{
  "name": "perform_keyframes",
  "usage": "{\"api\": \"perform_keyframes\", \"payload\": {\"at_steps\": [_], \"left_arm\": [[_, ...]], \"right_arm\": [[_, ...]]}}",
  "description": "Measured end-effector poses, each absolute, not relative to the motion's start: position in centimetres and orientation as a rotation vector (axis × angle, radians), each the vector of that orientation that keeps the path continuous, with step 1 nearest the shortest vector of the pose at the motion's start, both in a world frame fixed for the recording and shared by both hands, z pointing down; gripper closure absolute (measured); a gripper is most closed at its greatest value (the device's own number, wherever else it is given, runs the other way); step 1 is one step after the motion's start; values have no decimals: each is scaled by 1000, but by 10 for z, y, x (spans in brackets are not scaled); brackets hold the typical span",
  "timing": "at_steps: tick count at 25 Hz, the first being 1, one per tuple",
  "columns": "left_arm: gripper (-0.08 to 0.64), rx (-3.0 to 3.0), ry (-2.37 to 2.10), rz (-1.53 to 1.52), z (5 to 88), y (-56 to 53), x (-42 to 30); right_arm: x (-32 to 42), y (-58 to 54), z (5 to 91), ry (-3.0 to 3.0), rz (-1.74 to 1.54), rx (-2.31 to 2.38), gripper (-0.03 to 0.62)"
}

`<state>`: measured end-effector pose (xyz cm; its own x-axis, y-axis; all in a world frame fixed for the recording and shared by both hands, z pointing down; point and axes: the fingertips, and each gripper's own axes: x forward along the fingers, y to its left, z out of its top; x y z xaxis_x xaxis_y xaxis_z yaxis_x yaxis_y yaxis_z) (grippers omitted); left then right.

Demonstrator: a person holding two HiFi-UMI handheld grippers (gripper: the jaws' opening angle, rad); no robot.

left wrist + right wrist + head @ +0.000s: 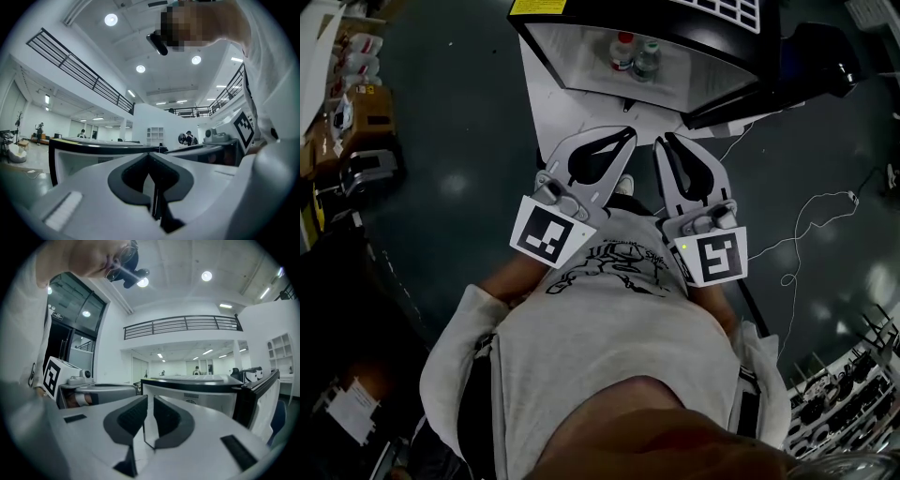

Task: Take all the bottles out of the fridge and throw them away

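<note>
The small fridge (pixel 581 56) stands open on the floor ahead of me, its black door (pixel 797 75) swung out to the right. Two bottles stand inside it: one with a red label (pixel 622 52) and a clear one (pixel 648 58) beside it. Both grippers are held close to my chest, well short of the fridge and pointing at it. The left gripper (pixel 630 129) (pixel 151 157) is shut with nothing in it. The right gripper (pixel 660 139) (pixel 149 401) is also shut and empty. The fridge body (pixel 197 390) and door (pixel 262 394) show in the right gripper view; no bottles show there.
A white board (pixel 562 112) lies under the fridge. A thin white cable (pixel 806 225) trails over the dark floor at the right. Cardboard boxes and gear (pixel 366 103) line the left side, and racks (pixel 844 394) stand at the lower right.
</note>
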<state>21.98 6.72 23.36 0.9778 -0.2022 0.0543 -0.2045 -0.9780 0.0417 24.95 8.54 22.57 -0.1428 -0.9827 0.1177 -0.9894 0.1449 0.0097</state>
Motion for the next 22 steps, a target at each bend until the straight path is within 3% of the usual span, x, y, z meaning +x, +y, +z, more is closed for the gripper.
{"api": "perform_keyframes", "payload": {"at_steps": [8,22], "left_arm": [[551,3115,-352,80,249,43,232],[551,3171,-346,70,308,-18,258]], "right_arm": [[264,63,243,-2300,86,2009,576],[309,0,318,-2156,55,2055,461]]}}
